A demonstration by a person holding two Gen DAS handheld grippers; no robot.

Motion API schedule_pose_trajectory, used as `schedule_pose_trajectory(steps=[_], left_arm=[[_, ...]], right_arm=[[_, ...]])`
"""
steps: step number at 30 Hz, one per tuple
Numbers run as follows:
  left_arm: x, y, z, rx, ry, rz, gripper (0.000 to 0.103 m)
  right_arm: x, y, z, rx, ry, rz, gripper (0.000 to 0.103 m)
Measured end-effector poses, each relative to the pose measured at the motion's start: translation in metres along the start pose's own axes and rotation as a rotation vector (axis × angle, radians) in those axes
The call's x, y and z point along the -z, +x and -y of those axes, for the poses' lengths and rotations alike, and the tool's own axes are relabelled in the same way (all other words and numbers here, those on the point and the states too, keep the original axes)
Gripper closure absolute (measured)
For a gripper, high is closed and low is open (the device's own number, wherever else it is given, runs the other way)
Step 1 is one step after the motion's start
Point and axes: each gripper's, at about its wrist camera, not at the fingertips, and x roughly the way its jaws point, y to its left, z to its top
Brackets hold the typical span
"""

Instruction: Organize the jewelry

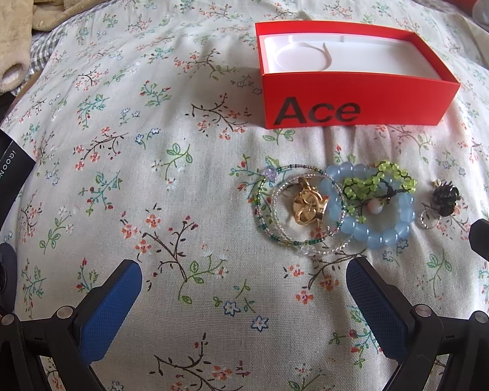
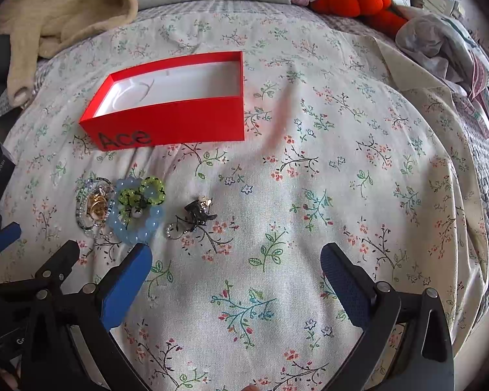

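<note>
— Left wrist view: what is done?
— Nothing yet. My red box, upper right, holds no jewelry; the jewelry pile lies below it. My left gripper and right gripper gape, holding nothing.

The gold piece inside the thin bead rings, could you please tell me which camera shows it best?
The left wrist view: the gold piece is near centre, large, its looped links visible. The right wrist view shows it small and far left, only a gold glint.
</note>
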Motion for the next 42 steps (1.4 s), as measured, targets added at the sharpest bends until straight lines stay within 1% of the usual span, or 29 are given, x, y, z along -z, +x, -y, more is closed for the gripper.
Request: schedule_pose_trajectory(steps=[9,16,19,22,23,24,26,28,29,30,34,36,38,40,41,42], left_arm=[[0.000,0.000,0.000,0.003,0.001,-0.001,0.000],[-0.005,0.001,-0.003,0.056,0.002,-0.019,0.000],[-0.009,0.004,-0.003,0.098,0.015,-0.049,0.000],[-0.017,0.007,-0.005,0.157,0.028,-0.088,0.000],[-0.021,0.008,-0.007,0.181,0.026,-0.100,0.000],[-0.024,0.009,-0.010,0.206,0.021,-0.112,0.000],[-0.034,0.012,-0.015,0.257,0.007,-0.131,0.000],[-0.041,0.015,-0.022,0.275,-0.006,-0.135,0.001],[-0.045,0.018,-0.024,0.276,-0.008,-0.139,0.002],[-0.048,0.021,-0.026,0.278,-0.008,-0.146,0.003],[-0.060,0.037,-0.031,0.310,-0.020,-0.189,0.011],[-0.062,0.043,-0.035,0.349,-0.040,-0.208,0.020],[-0.065,0.052,-0.038,0.379,-0.065,-0.237,0.025],[-0.066,0.062,-0.040,0.403,-0.089,-0.273,0.032],[-0.067,0.066,-0.040,0.422,-0.097,-0.286,0.041],[-0.068,0.070,-0.040,0.436,-0.107,-0.294,0.045]], right_arm=[[0.001,0.001,0.000,0.000,0.000,0.000,0.000],[-0.001,-0.001,0.001,-0.003,0.003,-0.001,0.000],[-0.003,0.000,-0.002,-0.013,0.013,0.005,0.000],[-0.006,-0.003,0.009,-0.031,0.027,0.008,0.000],[-0.008,-0.003,0.011,-0.057,0.038,0.008,0.000],[-0.010,-0.004,0.013,-0.105,0.061,0.007,0.000],[-0.017,-0.005,0.018,-0.140,0.076,-0.002,0.000],[-0.024,-0.005,0.021,-0.157,0.079,0.002,0.000],[-0.028,-0.005,0.022,-0.142,0.067,0.002,0.000],[-0.031,-0.004,0.022,-0.139,0.060,0.002,0.000],[-0.045,0.001,0.025,-0.192,0.060,-0.013,0.000],[-0.052,0.007,0.024,-0.218,0.047,-0.043,0.001],[-0.058,0.013,0.019,-0.257,0.025,-0.052,0.008],[-0.060,0.023,0.015,-0.320,0.020,-0.101,0.021],[-0.062,0.029,0.013,-0.350,0.018,-0.131,0.025],[-0.063,0.034,0.010,-0.376,0.016,-0.156,0.034]])
